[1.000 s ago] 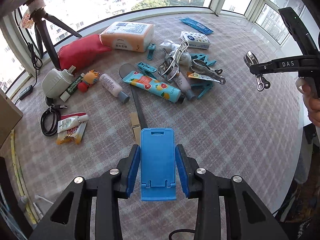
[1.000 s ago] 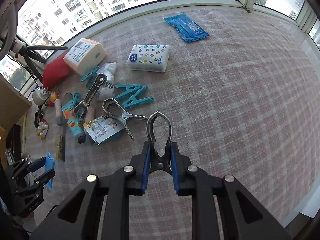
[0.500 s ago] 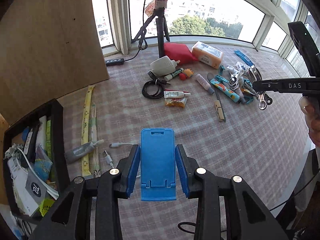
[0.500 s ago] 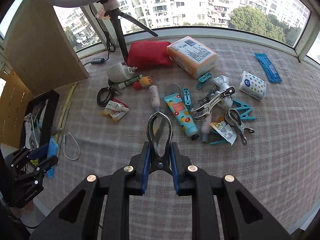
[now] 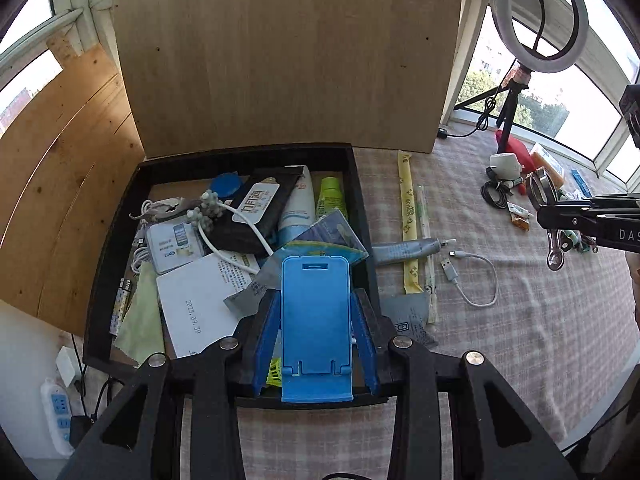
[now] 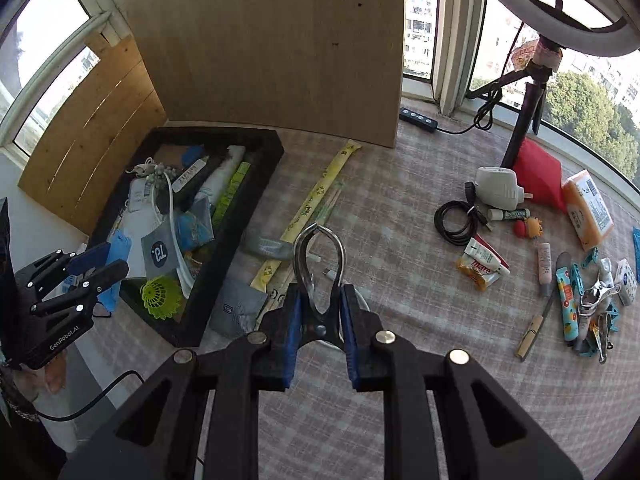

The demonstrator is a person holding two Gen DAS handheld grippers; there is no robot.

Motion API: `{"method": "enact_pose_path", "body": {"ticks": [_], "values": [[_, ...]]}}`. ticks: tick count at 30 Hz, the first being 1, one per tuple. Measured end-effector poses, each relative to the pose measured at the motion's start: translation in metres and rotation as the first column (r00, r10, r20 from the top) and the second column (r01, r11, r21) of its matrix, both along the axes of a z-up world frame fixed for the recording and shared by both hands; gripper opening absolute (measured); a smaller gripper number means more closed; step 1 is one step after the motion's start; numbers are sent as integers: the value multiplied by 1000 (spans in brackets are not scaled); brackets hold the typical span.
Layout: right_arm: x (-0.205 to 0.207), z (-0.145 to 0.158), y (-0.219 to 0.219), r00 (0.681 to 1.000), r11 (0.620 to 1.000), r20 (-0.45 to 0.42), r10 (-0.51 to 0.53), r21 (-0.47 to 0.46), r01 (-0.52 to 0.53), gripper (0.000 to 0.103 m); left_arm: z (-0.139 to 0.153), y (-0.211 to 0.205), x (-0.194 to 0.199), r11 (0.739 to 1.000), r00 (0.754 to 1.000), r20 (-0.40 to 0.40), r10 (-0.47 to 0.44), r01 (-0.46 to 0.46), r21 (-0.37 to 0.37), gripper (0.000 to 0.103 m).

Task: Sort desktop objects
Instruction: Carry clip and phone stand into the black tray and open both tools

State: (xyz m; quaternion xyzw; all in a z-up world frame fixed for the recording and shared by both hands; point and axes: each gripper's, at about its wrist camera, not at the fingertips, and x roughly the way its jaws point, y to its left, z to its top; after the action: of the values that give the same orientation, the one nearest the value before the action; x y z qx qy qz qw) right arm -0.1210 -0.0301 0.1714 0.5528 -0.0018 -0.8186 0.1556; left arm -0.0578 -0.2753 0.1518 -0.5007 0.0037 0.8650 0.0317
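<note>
On the checked tablecloth (image 6: 420,208), the left gripper (image 5: 316,328) clamps a blue phone stand (image 5: 316,320) above the black tray (image 5: 360,200), apparently clear of its contents, while the right gripper (image 6: 319,314) grips a metal clip (image 6: 318,264).

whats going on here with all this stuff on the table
A person is sorting clutter into a black tray. The left hand-held gripper holds a blue phone stand over the tray's near edge, not yet released. The right hand-held gripper holds a metal clip above the checked tablecloth. More items lie piled to the right.
</note>
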Motion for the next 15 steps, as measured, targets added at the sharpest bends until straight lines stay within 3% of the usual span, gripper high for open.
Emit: {"method": "enact_pose_path", "body": {"ticks": [8, 15], "values": [[-20, 0, -111, 991, 991, 8, 133, -11, -133, 19, -7, -92, 6, 992, 992, 6, 127, -126, -11, 34], [-35, -2, -187, 975, 975, 13, 222, -1, -222, 19, -8, -142, 4, 983, 983, 2, 185, -185, -18, 34]]}}
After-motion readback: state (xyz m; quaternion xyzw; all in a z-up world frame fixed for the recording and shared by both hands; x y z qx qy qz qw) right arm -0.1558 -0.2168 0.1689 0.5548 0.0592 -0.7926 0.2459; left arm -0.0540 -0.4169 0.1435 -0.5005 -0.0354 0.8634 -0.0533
